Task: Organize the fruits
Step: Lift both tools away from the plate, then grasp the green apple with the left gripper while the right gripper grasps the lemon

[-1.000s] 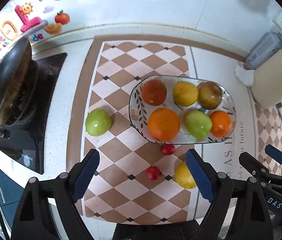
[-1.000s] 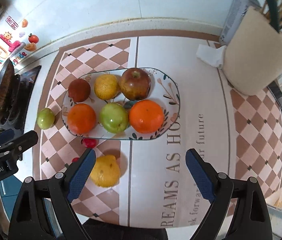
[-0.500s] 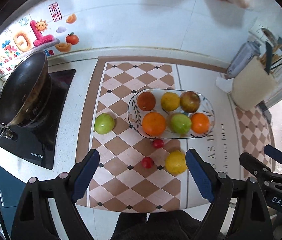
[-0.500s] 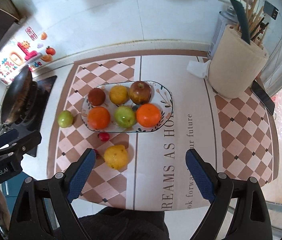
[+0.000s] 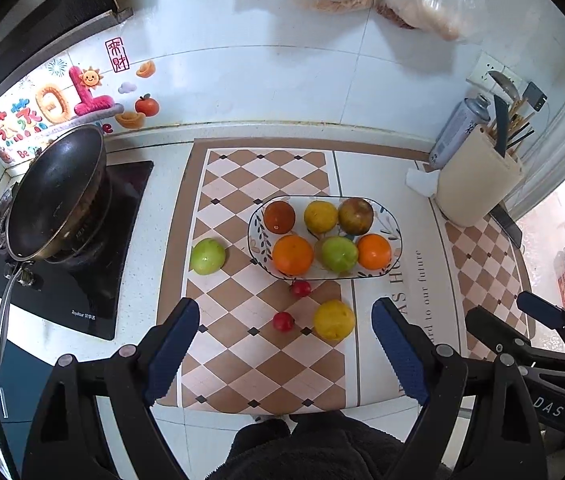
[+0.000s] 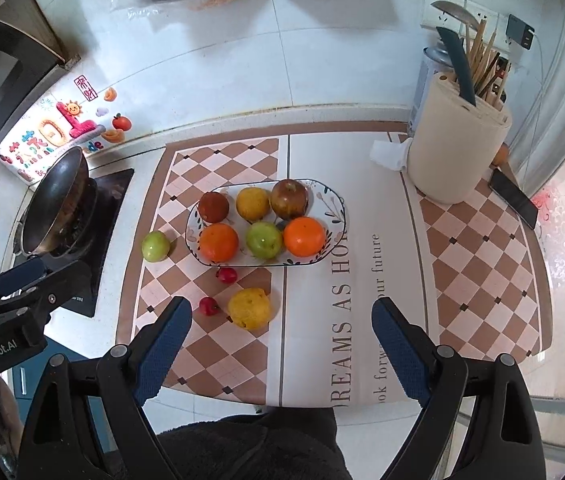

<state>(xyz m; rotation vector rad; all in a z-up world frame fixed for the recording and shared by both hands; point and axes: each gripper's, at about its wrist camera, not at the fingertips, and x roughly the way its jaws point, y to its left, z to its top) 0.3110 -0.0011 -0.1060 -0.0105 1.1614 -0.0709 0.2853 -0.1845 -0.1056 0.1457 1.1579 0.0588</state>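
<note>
Both tongs hang above the surface, spread wide and holding nothing: the left tongs (image 5: 285,334) and the right tongs (image 6: 281,332). Just beyond them a yellow fruit (image 6: 249,308) and two small red fruits (image 6: 208,306) lie loose on the checkered mat (image 6: 218,168). Farther back, an oval plate (image 6: 332,208) holds six fruits in two rows. A green apple (image 6: 156,245) sits beside the plate's left end, apart from it.
</note>
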